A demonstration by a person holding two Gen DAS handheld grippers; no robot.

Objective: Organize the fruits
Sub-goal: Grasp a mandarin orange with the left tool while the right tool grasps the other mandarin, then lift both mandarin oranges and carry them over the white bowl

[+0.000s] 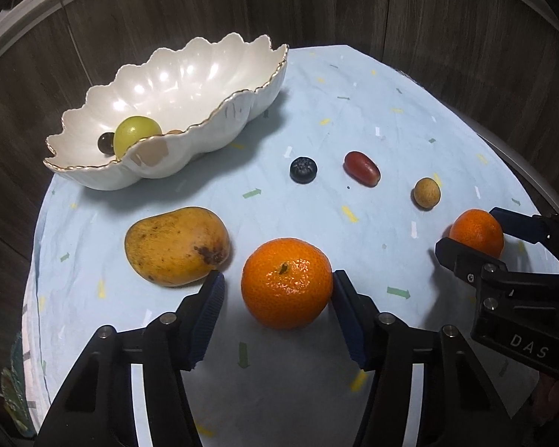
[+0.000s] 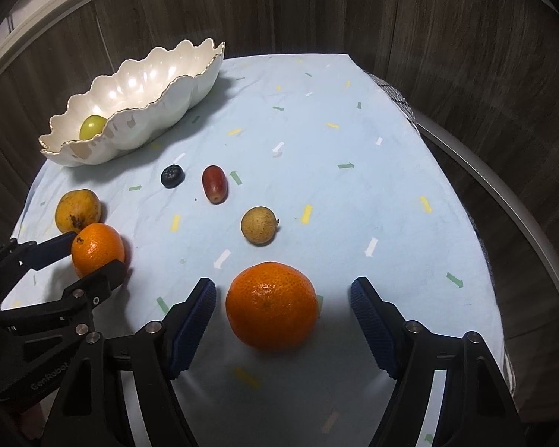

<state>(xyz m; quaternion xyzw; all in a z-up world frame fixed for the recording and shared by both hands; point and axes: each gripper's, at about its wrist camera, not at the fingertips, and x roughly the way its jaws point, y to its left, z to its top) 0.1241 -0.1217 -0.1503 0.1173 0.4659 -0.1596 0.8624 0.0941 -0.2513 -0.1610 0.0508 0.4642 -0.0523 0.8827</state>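
Left claw [image 1: 277, 294]: jaws spread around 1 orange [image 1: 287, 283]; right pad looks to touch the peel, left pad has a gap, so not clamped. Right claw [image 2: 283, 298]: jaws wide around a 2nd orange [image 2: 272, 305], clear gaps both sides, released. Both oranges sit on the blue cloth [image 2: 354, 130], near edge. Mango [image 1: 177, 246] just left of the 1st orange. Farther out: blueberry [image 1: 303, 170], red grape [image 1: 362, 168], small tan fruit [image 1: 427, 193]. Far left, white scalloped bowl [image 1: 190, 74] holds a green fruit [image 1: 136, 136] and a small dark one [image 1: 106, 142].
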